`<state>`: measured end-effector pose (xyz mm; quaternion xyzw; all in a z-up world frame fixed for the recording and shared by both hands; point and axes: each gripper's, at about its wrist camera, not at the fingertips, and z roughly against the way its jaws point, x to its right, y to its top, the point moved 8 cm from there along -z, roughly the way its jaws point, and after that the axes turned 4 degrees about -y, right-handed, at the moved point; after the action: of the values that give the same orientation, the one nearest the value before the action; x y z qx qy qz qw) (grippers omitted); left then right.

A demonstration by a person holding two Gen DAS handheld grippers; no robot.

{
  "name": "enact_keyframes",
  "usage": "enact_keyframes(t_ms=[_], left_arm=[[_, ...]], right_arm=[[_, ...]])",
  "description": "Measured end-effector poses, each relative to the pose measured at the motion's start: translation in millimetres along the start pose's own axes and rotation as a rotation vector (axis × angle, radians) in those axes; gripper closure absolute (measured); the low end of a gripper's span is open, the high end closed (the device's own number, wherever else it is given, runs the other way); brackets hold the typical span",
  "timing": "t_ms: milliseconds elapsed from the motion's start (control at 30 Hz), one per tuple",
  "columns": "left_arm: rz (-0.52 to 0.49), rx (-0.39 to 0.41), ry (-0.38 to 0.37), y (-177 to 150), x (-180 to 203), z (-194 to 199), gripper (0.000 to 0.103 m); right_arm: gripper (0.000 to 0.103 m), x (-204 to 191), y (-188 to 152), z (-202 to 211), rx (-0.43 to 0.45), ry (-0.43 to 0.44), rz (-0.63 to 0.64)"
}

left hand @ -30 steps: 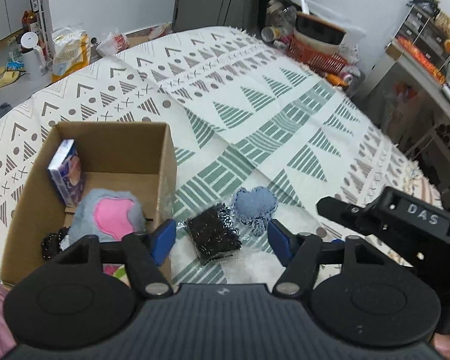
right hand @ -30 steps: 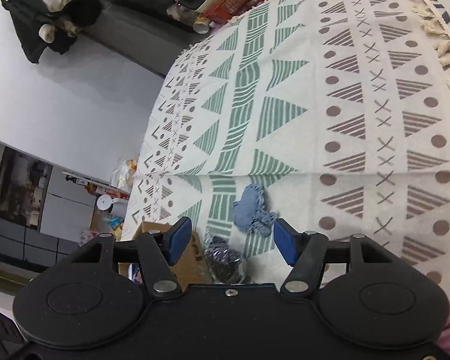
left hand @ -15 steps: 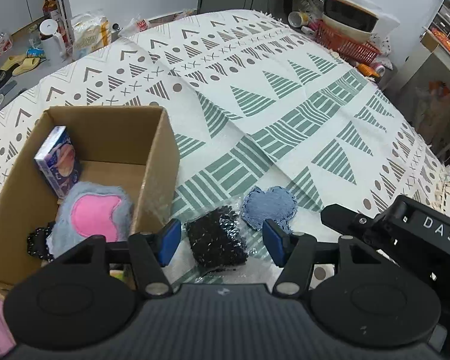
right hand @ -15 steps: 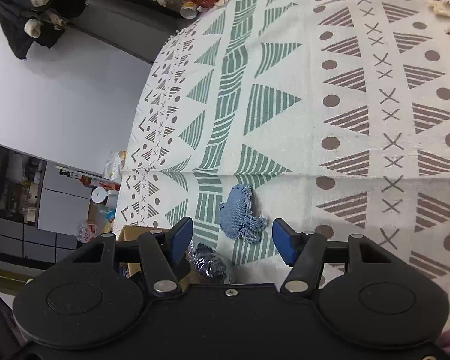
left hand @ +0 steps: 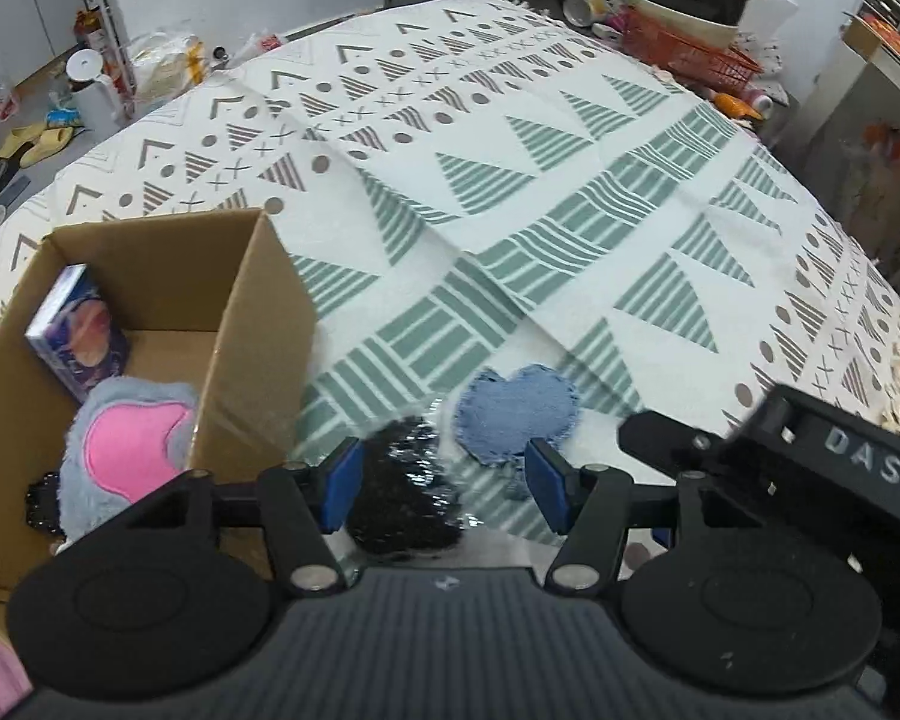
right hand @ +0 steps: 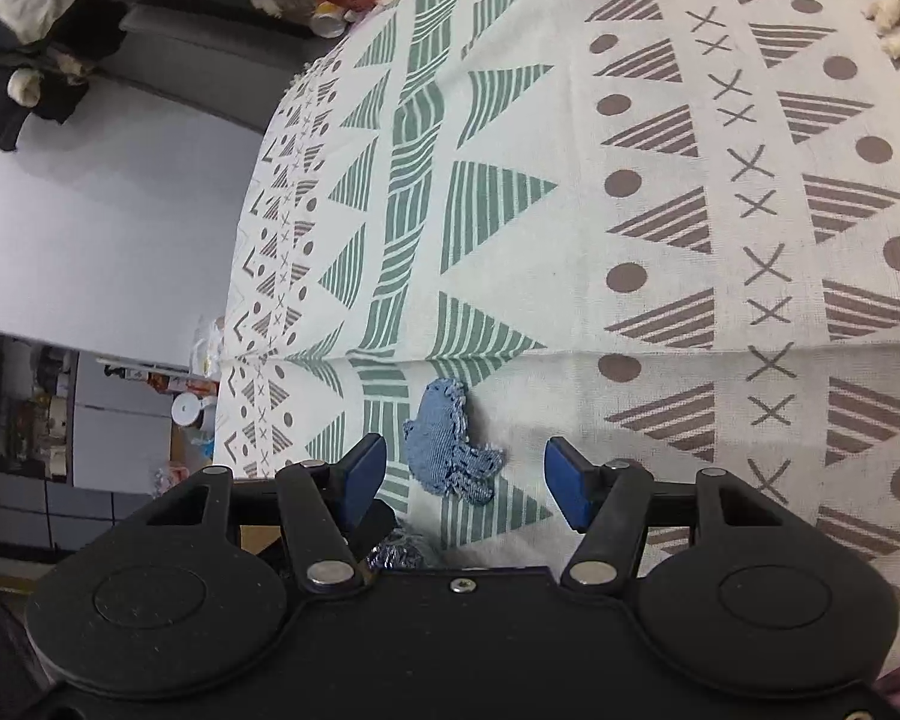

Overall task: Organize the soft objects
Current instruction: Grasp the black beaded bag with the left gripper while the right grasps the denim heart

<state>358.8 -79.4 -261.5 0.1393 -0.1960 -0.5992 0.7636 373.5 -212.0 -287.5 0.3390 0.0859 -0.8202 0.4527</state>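
1. The cardboard box [left hand: 252, 324] sits on the patterned cloth [left hand: 570, 210]; its near-left corner is cut off by the frame.
2. Inside it, a grey-and-pink plush [left hand: 132, 444] half hides a dark item, too obscured to identify.
3. Just right of the box lies a black sparkly packet [left hand: 402, 498], then a denim heart [left hand: 516, 414].
4. The left gripper [left hand: 444, 480] has its fingers apart over the packet, holding nothing.
5. The right gripper [right hand: 465, 474] is spread wide near the heart, apparently not touching it.

A surface covered by a patterned cloth [left hand: 570, 192] of green and brown triangles, dots and crosses is seen. On it are set an open cardboard box [left hand: 258, 324], a black glittery packet in clear wrap [left hand: 402, 498] just beside it, and a blue denim heart [left hand: 516, 414] near the packet.
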Motion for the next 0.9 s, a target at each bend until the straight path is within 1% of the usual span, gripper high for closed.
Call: enact_keyframes(t_ms=[100, 200, 300, 400, 433, 467, 500, 600, 633, 733, 900], left_arm=[[0.000, -0.026, 0.028, -3, 0, -9, 0.044], [0.011, -0.042, 0.057, -7, -5, -19, 0.044], [0.004, -0.069, 0.064, -11, -7, -28, 0.044], [0.007, -0.061, 0.078, -12, -9, -31, 0.044], [0.007, -0.054, 0.076, -12, -9, -31, 0.046], [0.001, -0.048, 0.079, -12, -9, -31, 0.056], [0.000, -0.044, 0.084, -11, -9, -31, 0.061], [0.024, -0.021, 0.072, -7, -14, -27, 0.067], [0.027, -0.007, 0.074, -5, -15, -24, 0.068], [0.040, 0.010, 0.048, 1, -18, -17, 0.068], [0.065, 0.031, -0.012, 8, -19, -4, 0.068]], right_arm=[[0.044, 1, 3, -1, 0.001, 0.003, -0.010], [0.044, 1, 6, -6, -0.012, -0.011, 0.004], [0.044, 0, 7, -11, -0.027, -0.013, 0.007], [0.044, -6, 3, -15, -0.039, -0.007, 0.032], [0.044, -8, 2, -16, -0.044, -0.005, 0.040], [0.044, -8, 1, -18, -0.048, -0.005, 0.042], [0.044, -7, 1, -20, -0.052, -0.006, 0.039], [0.044, -6, 2, -25, -0.056, -0.004, 0.038], [0.044, -7, 3, -27, -0.057, -0.006, 0.041], [0.047, -10, 5, -33, -0.061, -0.008, 0.056], [0.049, -16, 6, -40, -0.061, -0.009, 0.076]])
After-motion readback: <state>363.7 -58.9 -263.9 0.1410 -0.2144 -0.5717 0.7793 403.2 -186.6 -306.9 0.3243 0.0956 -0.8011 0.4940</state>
